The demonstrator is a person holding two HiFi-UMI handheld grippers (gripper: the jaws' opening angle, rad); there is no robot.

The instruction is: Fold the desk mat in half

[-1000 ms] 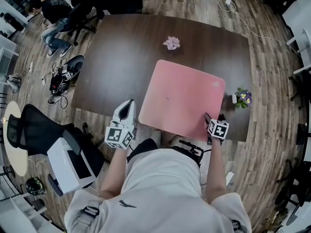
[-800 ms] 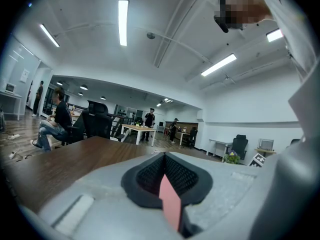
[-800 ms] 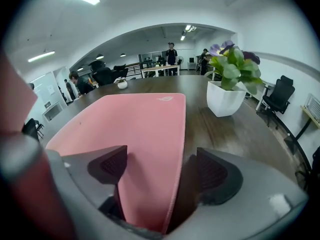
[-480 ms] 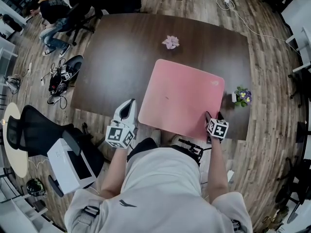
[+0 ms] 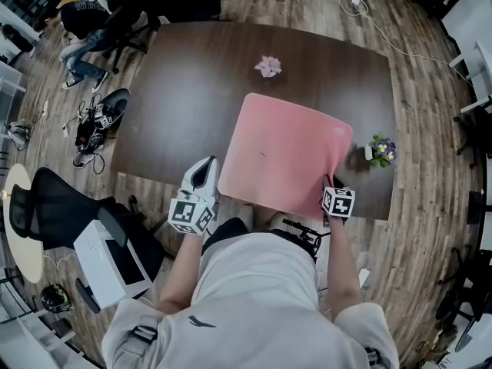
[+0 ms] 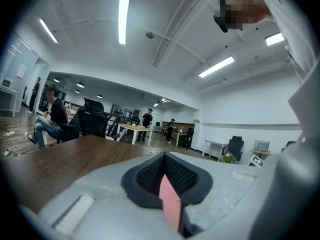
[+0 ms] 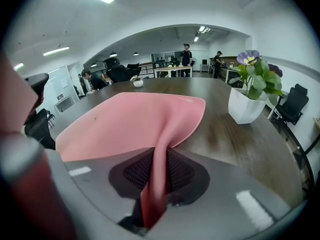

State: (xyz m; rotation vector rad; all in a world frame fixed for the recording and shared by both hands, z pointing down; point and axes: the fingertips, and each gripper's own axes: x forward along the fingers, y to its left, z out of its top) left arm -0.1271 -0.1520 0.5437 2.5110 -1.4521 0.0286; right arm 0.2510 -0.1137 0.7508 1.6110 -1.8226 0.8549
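At my table (image 5: 192, 98), the one container in reach is a small white pot (image 7: 245, 106) holding a purple-flowered plant. It stands just off the right edge of the pink desk mat (image 5: 288, 156), near it but not touching.

I stand at the table's near side with both forearms out in front of me, one at each near corner of the mat. My left gripper (image 6: 165, 184) tilts upward toward the ceiling lights, its dark pads pressed together on a thin pink sliver of the mat's edge. My right gripper (image 7: 155, 179) looks level across the tabletop, and its jaws are closing with the mat's near right edge between them. The pads already pinch it, and the mat rises there in a soft ridge.

The mat lies skewed on the dark wood, and its near edge hangs over the table edge toward me. Beyond its far edge the tabletop runs on, with only a crumpled pink item (image 5: 268, 67) well apart near the far side. A black office chair (image 5: 54, 202) stands on the floor to my left.
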